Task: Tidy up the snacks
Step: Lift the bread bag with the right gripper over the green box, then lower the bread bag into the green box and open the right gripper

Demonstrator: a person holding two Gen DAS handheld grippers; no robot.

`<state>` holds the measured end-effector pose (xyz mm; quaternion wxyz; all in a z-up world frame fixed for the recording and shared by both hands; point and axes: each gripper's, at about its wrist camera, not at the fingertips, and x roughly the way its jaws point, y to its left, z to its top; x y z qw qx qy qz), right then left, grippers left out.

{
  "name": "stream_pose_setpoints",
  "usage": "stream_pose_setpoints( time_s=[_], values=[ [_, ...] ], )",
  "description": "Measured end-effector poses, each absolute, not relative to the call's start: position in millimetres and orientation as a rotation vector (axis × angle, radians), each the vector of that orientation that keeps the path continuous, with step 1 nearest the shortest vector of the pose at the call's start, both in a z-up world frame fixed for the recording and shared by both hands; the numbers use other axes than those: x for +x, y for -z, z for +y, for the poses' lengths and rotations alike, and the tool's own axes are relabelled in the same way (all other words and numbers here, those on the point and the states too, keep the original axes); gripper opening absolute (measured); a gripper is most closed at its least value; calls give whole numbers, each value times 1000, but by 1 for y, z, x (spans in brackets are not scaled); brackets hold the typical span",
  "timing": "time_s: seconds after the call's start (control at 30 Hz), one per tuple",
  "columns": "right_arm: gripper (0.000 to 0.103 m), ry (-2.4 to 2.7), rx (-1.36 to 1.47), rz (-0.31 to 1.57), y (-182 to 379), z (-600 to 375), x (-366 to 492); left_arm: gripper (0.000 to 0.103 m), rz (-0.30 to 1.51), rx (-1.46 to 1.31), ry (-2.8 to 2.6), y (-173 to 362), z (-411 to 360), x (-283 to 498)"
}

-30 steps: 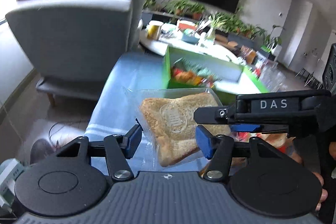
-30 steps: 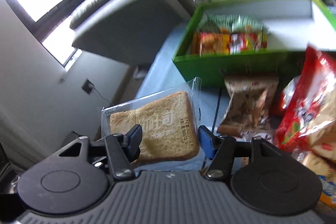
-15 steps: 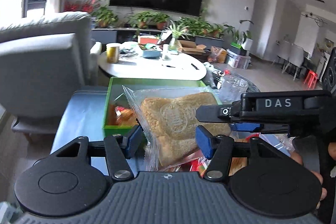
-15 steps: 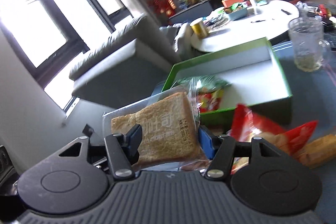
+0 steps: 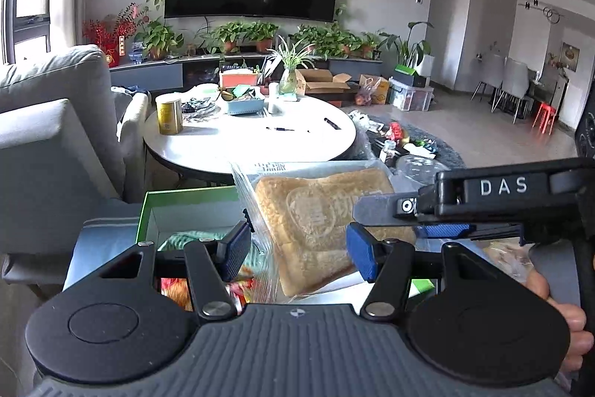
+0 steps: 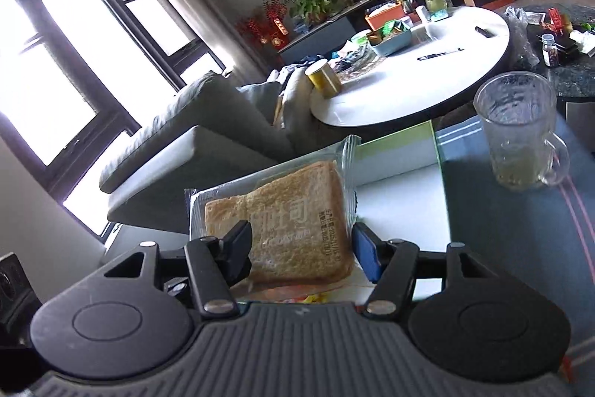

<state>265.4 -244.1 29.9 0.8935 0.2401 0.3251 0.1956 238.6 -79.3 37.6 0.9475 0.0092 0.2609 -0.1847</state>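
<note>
Right wrist view: the right gripper (image 6: 302, 250) has its jaws closed onto a packaged toast slice (image 6: 297, 229), one pad on each side edge of the clear wrapper. The slice is lifted off the surface and sits between and ahead of the jaws, printed face toward the camera. Beyond the jaws and below the slice lies the green box (image 6: 401, 140), with its white floor showing to the right of the right-hand jaw. Further right of the jaws, a glass mug (image 6: 520, 133) stands upright on the blue cloth, apart from the box.

Left wrist view: the left gripper (image 5: 297, 252) is spread wide, jaws empty. The same toast slice (image 5: 316, 222) appears between and ahead of its jaws, touching neither pad, held from the right by the other gripper (image 5: 446, 207). Snack packets (image 5: 178, 285) lie in the green box (image 5: 147, 218), below and behind the left-hand jaw. White round table (image 5: 253, 140) stands far ahead.
</note>
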Motion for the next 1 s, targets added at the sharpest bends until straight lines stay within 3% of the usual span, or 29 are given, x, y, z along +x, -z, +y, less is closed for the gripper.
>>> stream_pose_setpoints(
  time_s=[0.5,0.87,1.0],
  values=[
    [67,-283,473,722,14,-252,332,54,635,61,332,20,-92,334],
    [67,-296,452,628,-15,-263,292,56,565,-7,313,-12,-60,288],
    [67,-322,405,623,-23,-261,264,62,536,-11,341,-18,-58,255]
  ],
)
